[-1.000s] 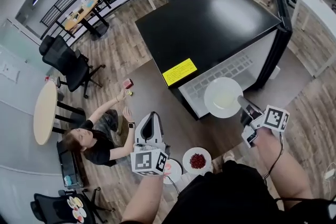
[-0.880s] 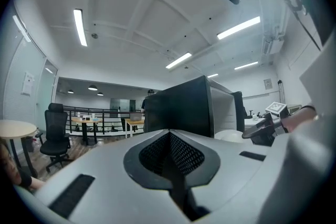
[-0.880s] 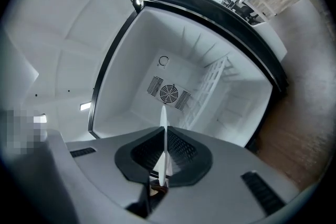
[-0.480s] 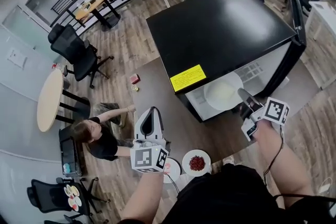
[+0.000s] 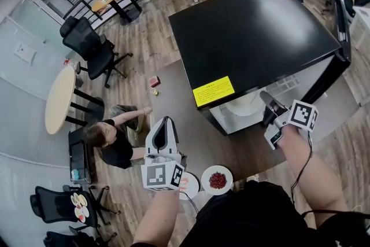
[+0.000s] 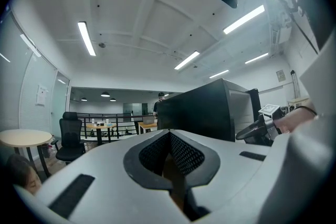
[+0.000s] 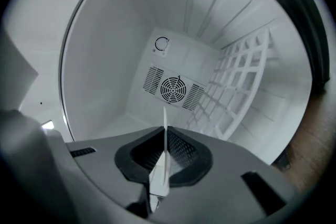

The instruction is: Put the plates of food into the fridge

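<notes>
A black mini fridge [image 5: 254, 32] stands on the brown table [image 5: 179, 107] with its door [image 5: 345, 14] swung open to the right. My right gripper [image 5: 267, 108] is shut on the rim of a white plate [image 5: 244, 104], which lies partly inside the fridge opening. In the right gripper view the plate's rim [image 7: 164, 136] shows edge-on between the jaws, with the white fridge interior and its fan grille [image 7: 173, 88] ahead. My left gripper [image 5: 162, 131] hovers over the table's near edge, shut and empty. A plate of red food [image 5: 217, 179] sits near it.
A second plate [image 5: 189, 185] is partly hidden behind the left gripper's marker cube. A wire shelf [image 7: 236, 86] lines the fridge's right side. A small red item [image 5: 154, 81] lies on the table's far corner. A person [image 5: 110, 144] crouches on the floor at left, near office chairs [image 5: 92, 52].
The right gripper has carried the white plate forward from in front of the fridge into its opening. The left gripper has stayed put. The person on the floor shifted.
</notes>
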Available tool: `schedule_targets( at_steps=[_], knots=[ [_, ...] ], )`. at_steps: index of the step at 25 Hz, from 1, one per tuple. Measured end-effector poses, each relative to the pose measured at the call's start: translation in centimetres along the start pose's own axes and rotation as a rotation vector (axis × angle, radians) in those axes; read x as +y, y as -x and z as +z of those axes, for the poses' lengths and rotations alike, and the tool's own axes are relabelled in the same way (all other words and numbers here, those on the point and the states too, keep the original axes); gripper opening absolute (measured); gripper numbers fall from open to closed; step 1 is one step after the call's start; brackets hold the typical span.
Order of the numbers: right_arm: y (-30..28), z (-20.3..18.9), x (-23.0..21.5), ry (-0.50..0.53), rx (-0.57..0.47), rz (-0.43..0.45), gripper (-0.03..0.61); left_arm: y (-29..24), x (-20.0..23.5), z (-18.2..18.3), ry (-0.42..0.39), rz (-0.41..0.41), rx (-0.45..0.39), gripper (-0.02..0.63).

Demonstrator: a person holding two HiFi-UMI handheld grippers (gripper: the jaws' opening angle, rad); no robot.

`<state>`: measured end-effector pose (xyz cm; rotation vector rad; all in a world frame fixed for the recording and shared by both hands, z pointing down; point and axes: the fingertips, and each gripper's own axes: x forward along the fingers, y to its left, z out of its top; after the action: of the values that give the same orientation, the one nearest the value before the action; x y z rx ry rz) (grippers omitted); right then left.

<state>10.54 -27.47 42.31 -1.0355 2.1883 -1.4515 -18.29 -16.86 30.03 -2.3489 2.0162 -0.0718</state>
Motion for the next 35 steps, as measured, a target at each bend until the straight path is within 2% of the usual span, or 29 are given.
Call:
schedule_targets(
  at_steps=[7, 25, 32, 35],
  knots=[
    [-2.9, 0.0, -0.6, -0.003, 0.030, -0.007, 0.018, -0.4, 2.2, -0.2, -0.007, 0.047, 0.015, 0.003],
    [-5.0, -1.0, -2.9, 0.001, 0.101, -0.089, 0.018, -1.3, 2.6, -3.4, 0.022, 0.046, 0.067, 0.003],
    [-5.2, -1.6, -2.0, 0.082, 0.112, -0.149, 0.018, -0.8, 3.4, -3.3, 0.028, 0.044, 0.070, 0.003],
    [-5.6, -1.4, -1.7, 0.130, 0.107, -0.150, 0.020, -0.5, 3.5, -3.5, 0.028, 0.042, 0.066, 0.004]
  ],
)
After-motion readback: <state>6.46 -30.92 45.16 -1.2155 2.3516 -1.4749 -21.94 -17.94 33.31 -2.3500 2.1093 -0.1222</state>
